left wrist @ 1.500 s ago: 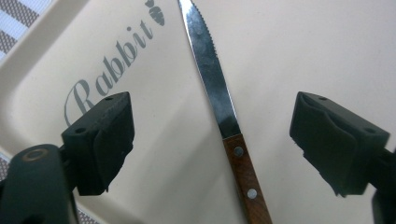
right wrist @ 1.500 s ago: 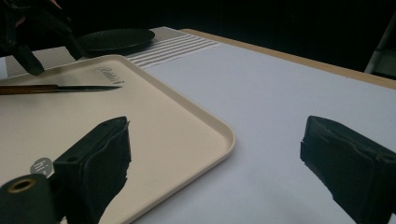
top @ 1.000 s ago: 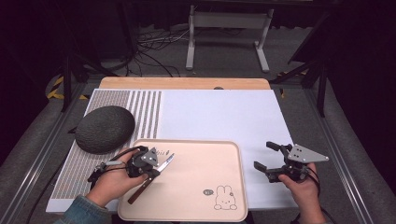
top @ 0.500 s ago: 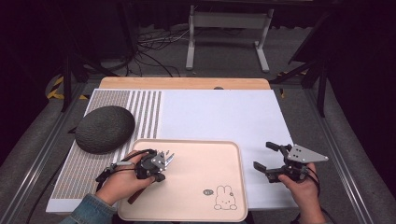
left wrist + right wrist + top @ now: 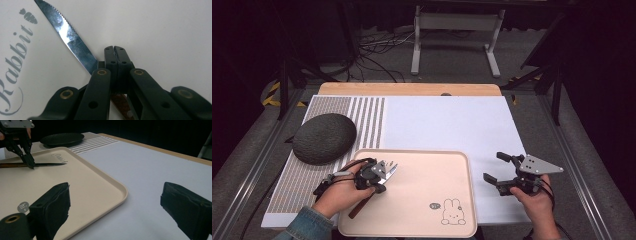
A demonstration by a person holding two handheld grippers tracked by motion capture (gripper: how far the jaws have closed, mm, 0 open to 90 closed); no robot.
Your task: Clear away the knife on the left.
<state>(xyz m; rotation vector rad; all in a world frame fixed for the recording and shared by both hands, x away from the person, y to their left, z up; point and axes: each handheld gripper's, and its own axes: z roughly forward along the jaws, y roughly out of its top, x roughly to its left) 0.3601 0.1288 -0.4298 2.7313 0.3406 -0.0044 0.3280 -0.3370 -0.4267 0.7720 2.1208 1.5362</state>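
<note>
My left gripper (image 5: 374,180) is over the left part of the beige tray (image 5: 422,200), shut on a steak knife (image 5: 358,207). In the left gripper view the closed jaws pinch the knife (image 5: 67,35) where the serrated blade meets the wooden handle. The blade points up and left over the tray's "Rabbit" lettering. The right gripper view shows the knife (image 5: 47,164) lying flat, on or just above the tray (image 5: 82,185); I cannot tell which. My right gripper (image 5: 499,167) hovers open above the white mat, right of the tray, with nothing between its jaws (image 5: 115,195).
A dark round plate (image 5: 324,137) rests on the striped placemat (image 5: 362,115) at the back left. The white mat (image 5: 452,122) covers the table beyond and right of the tray. A metal stand (image 5: 454,30) is on the floor behind the table.
The left hand has shifted slightly, and more of the knife's handle shows below it. The right gripper has not moved.
</note>
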